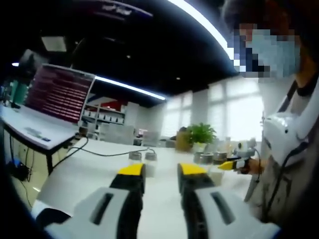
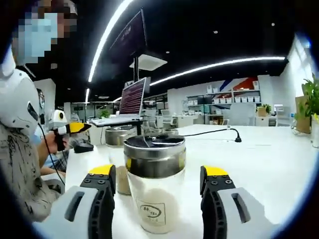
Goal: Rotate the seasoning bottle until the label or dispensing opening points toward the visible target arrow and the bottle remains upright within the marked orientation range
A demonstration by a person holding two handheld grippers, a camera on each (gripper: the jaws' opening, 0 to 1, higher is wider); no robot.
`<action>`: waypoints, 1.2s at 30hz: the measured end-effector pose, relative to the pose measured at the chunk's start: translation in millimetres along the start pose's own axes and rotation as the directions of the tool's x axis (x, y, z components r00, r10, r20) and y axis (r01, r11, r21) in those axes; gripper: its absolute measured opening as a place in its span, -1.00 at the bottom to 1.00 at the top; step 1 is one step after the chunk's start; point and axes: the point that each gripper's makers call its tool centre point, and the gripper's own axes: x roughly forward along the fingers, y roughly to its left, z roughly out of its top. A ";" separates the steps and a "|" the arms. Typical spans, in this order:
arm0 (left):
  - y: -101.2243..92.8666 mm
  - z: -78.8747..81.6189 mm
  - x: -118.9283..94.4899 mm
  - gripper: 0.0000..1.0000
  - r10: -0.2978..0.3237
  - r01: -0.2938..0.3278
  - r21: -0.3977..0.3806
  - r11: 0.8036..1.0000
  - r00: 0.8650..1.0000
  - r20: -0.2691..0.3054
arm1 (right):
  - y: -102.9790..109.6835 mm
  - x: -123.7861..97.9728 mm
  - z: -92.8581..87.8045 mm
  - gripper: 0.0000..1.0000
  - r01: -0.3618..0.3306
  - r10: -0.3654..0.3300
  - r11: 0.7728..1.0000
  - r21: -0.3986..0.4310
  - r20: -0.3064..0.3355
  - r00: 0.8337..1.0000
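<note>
Here we held the right claw [image 2: 157, 186] apart around the upright, steel-lidded glass seasoning bottle [image 2: 154, 186], ungrasped; next we judged closing, then rotating.

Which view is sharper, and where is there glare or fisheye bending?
Right gripper view: seasoning bottle fairly sharp between the right gripper jaws, ceiling light strips curved. Left gripper view: softer overall, windows blown out, left gripper slightly blurred.
</note>
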 end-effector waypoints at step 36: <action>-10.7 -2.4 4.3 -0.45 -0.041 0.040 -0.015 0.999 0.999 -0.023 | 4.2 9.2 5.6 -0.11 0.038 -0.037 0.999 -0.036 0.018 0.999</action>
